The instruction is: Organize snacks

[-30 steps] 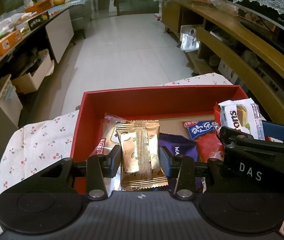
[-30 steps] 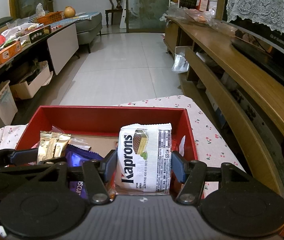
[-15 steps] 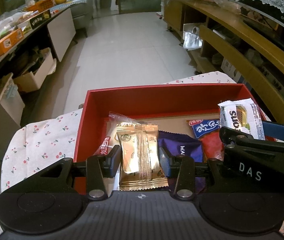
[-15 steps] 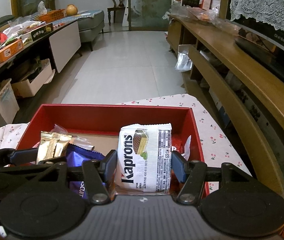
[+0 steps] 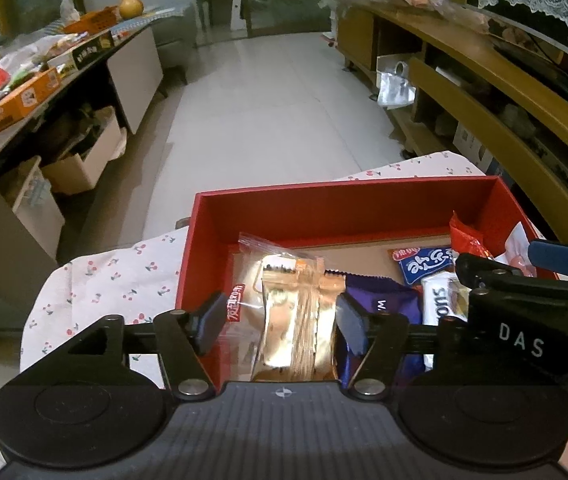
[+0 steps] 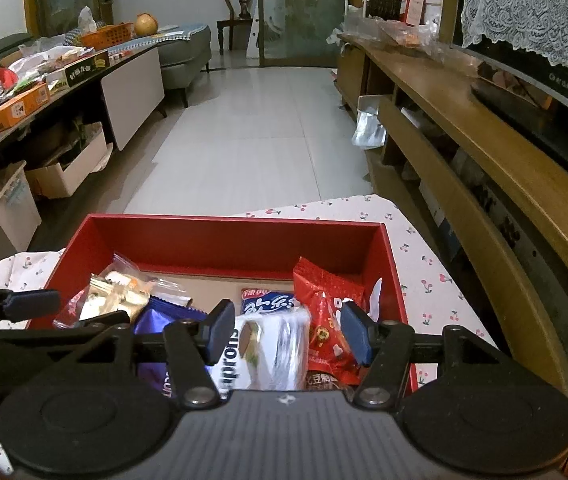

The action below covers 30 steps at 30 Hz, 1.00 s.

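Both grippers are held spread over the red box (image 5: 339, 206), nothing clamped. Beneath the left gripper (image 5: 280, 320) the gold packet (image 5: 297, 332) is seen lying inside the box; beneath the right gripper (image 6: 287, 336) the white Kaprons wafer pack (image 6: 268, 350) is seen, beside a red packet (image 6: 329, 320).

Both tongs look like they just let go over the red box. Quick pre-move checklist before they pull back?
1. Left tongs open: ok, pads stand apart on either side of the gold packet.
2. Gold packet inside the red box: ok, it rests among the other snacks.
3. Right tongs open: ok, wide gap between the pads.
4. Kaprons wafer pack released: ok, it lies in the box between the purple packet and the red packet.
5. Wafer pack free of the pads: cannot tell, the left pad sits right at its edge.
6. Tongs clear of each other: ok.
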{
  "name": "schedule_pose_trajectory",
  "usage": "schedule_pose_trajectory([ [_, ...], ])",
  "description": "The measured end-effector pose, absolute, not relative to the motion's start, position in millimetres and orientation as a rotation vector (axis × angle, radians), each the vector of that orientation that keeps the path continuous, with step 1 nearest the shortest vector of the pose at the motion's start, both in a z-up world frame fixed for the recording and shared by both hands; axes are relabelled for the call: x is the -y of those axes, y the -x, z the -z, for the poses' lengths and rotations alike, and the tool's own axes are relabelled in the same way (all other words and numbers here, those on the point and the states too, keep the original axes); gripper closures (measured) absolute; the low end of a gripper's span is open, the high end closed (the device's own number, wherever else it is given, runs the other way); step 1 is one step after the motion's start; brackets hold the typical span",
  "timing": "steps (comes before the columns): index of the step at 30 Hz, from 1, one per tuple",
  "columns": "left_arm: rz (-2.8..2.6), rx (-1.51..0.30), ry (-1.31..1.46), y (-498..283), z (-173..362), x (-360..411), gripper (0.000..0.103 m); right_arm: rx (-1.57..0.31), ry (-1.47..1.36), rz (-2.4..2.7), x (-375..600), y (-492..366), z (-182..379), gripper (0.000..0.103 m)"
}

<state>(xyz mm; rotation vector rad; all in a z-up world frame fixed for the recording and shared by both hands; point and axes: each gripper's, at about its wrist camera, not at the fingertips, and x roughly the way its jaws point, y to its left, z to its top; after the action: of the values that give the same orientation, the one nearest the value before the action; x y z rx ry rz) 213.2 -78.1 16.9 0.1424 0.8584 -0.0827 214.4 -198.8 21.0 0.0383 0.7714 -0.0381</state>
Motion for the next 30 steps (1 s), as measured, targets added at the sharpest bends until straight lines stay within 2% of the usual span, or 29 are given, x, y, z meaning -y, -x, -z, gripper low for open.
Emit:
schedule_pose_trajectory([
  [3, 0.079, -0.845, -0.148, -211, -20, 77, 0.031, -0.766, -0.044, 0.037, 200, -214, -23, 0.025],
  [5, 0.067, -0.826, -0.157, -210, -22, 77, 0.024, -0.761, -0.045, 0.039, 200, -212, -25, 0.025],
  [12, 0.055, -0.76, -0.146, -199, -37, 72, 0.014, -0.74, -0.068, 0.04, 204, -201, -34, 0.025],
  [16, 0.002, -0.713, -0.18, -189, -48, 72, 0.0, -0.722, -0.082, 0.046, 207, -193, -40, 0.025],
  [19, 0.03, -0.693, -0.161, -181, -54, 69, 0.0, -0.721, -0.094, 0.041, 209, -190, -42, 0.022],
  [30, 0.04, -0.685, -0.102, -168, -58, 57, 0.0, -0.697, -0.144, 0.049, 216, -164, -51, 0.022],
])
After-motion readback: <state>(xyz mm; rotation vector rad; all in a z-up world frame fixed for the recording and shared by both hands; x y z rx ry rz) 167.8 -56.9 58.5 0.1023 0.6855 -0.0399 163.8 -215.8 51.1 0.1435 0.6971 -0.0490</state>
